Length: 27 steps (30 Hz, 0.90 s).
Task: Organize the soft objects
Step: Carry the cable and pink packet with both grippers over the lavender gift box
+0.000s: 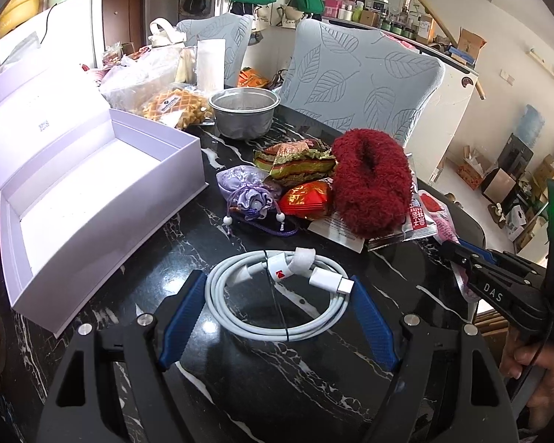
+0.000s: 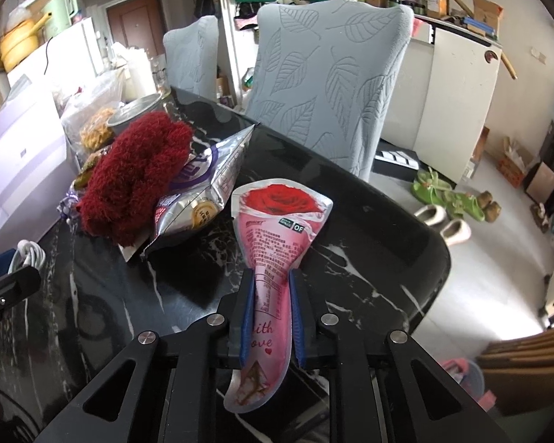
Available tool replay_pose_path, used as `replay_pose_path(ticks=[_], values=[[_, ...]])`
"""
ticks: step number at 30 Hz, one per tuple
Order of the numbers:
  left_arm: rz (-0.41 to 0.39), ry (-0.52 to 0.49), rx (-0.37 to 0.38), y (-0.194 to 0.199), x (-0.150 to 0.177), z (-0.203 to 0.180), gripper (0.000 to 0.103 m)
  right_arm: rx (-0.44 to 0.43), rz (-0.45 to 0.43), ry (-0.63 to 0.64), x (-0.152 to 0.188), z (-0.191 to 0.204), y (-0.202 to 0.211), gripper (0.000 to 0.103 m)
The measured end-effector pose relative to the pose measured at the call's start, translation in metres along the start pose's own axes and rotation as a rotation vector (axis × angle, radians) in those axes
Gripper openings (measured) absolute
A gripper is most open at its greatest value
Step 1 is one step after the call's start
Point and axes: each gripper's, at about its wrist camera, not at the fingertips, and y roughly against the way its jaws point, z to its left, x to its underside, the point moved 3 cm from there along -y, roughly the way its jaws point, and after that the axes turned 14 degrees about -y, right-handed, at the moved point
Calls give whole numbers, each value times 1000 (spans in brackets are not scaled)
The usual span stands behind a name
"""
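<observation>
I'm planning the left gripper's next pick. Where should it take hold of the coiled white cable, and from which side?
Probably from above, pinching across one side of the coiled white cable, near the strap that bundles the loops. It lies flat on the table, and the open left gripper already straddles the coil.

"DAS" on right gripper body; "with love", "OF" on rose pouch (its small print unreadable); waffle bag label illegible.
</observation>
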Motion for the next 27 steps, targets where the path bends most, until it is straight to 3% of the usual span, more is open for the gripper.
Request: replay_pose_path(ticks=[11,27], values=[[-31,22,-39,19,-2,-2,79,-30,-71,15,-8,4,33,17],[-51,109,-158,57,16,8,79,-208,-76,184,-1,55,58,18]])
